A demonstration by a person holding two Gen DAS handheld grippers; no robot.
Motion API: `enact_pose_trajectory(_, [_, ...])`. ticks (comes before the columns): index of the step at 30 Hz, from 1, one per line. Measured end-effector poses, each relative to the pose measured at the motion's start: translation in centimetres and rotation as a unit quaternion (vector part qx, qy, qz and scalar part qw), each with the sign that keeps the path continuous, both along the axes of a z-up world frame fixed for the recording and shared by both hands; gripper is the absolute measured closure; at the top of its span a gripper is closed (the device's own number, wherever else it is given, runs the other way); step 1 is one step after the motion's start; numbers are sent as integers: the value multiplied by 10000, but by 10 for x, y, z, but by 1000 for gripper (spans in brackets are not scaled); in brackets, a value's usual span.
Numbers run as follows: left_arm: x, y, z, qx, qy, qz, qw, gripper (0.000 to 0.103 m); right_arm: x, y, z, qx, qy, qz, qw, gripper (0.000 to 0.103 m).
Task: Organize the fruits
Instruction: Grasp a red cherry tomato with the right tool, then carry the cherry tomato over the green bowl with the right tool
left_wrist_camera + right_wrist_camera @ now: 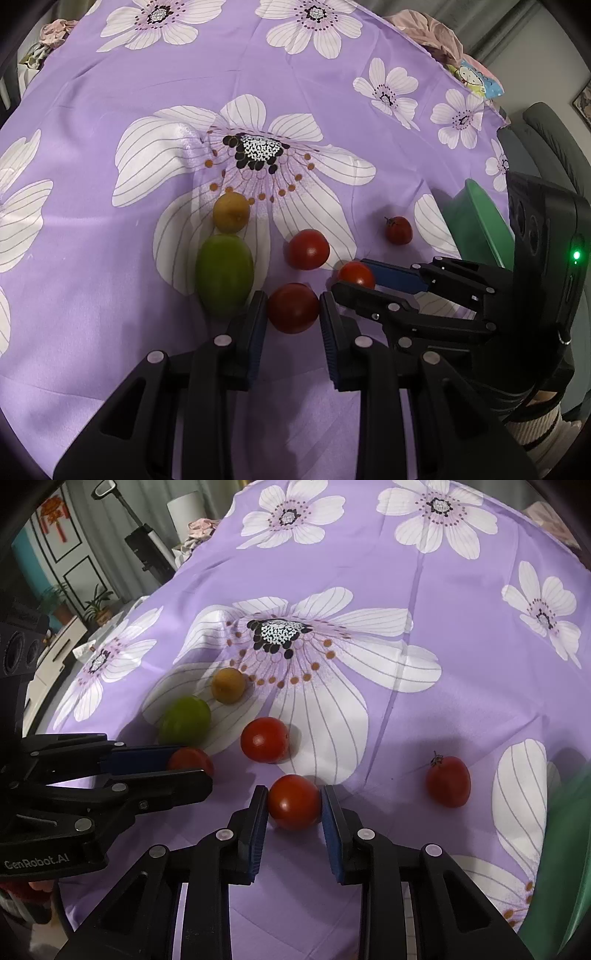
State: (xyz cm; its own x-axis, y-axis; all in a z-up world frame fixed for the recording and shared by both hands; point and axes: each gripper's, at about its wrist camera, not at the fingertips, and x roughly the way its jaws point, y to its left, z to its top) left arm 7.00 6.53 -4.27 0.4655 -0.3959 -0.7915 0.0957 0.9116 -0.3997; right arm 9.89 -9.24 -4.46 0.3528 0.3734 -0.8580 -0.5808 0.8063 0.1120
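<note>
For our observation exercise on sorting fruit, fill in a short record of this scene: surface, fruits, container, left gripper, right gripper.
surface: purple flowered cloth
fruits: four red tomatoes, one green fruit, one yellow-brown fruit
container: green bowl at the right edge, contents not visible
left gripper: shut on near tomato
right gripper: shut on small tomato
loose tomatoes: round tomato, stemmed tomato
</note>
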Motion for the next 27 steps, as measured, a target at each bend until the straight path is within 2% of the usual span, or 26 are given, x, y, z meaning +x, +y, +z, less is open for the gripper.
enact_pose_trajectory(15, [-9,-13,12,190,-135,-83,9997,75,-22,-17,15,379,-54,-125,9992,73])
enact_pose_trajectory(27, [-32,-27,22,522,-249,-201,9981,75,-53,-32,29,655,-119,-158,9977,73])
